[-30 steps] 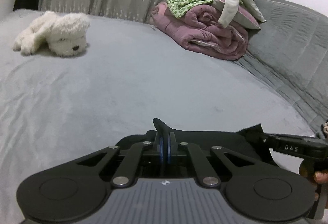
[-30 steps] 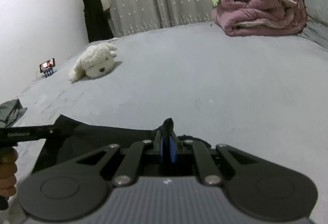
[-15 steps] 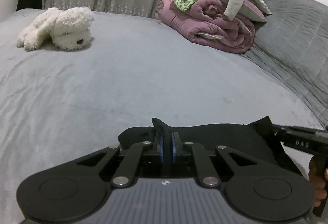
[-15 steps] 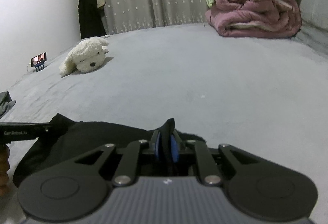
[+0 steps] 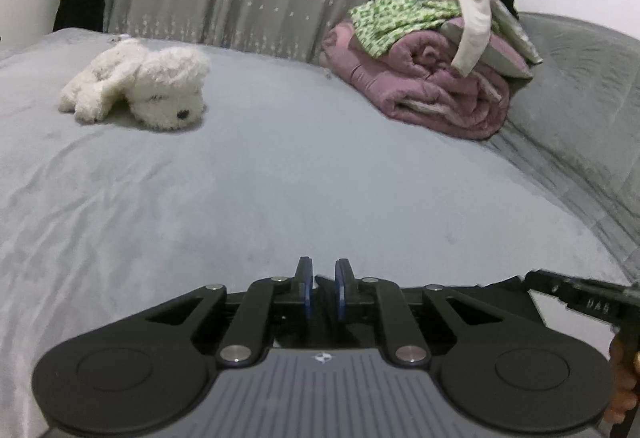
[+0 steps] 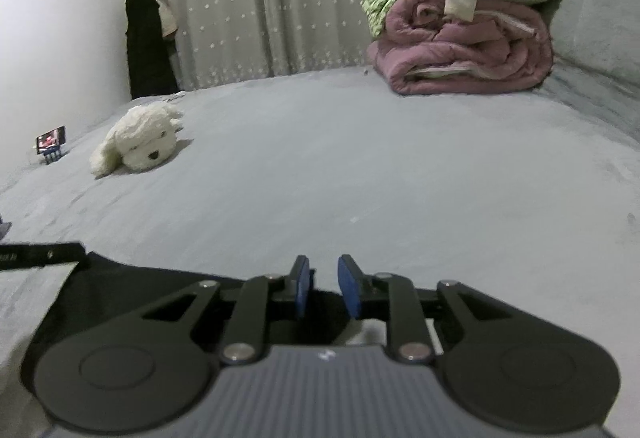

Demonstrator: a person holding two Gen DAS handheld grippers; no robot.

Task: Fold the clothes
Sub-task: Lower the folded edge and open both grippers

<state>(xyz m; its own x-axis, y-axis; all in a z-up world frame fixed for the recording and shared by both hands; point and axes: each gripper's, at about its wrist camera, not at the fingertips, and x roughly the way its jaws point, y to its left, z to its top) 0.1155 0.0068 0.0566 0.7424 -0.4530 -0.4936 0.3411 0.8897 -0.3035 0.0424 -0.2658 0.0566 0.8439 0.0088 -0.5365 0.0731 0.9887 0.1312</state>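
While the dark garment [image 6: 132, 290] lay flat on the grey bed [image 6: 360, 165], just below both tools, the left gripper [image 5: 321, 290] had its jaws slightly apart and the cloth seemed let go. The right gripper [image 6: 326, 288] had its jaws opening, with no cloth pinched between the pads. This fold looked laid down, though how neat was hidden. Far behind the garment, near the pink quilt [image 5: 432, 93], a pile of clothes [image 5: 424, 9] probably waited for folding.

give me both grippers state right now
left gripper: open, pads apart, holding nothing, black garment just below
right gripper: jaws opening, nothing between them, garment released
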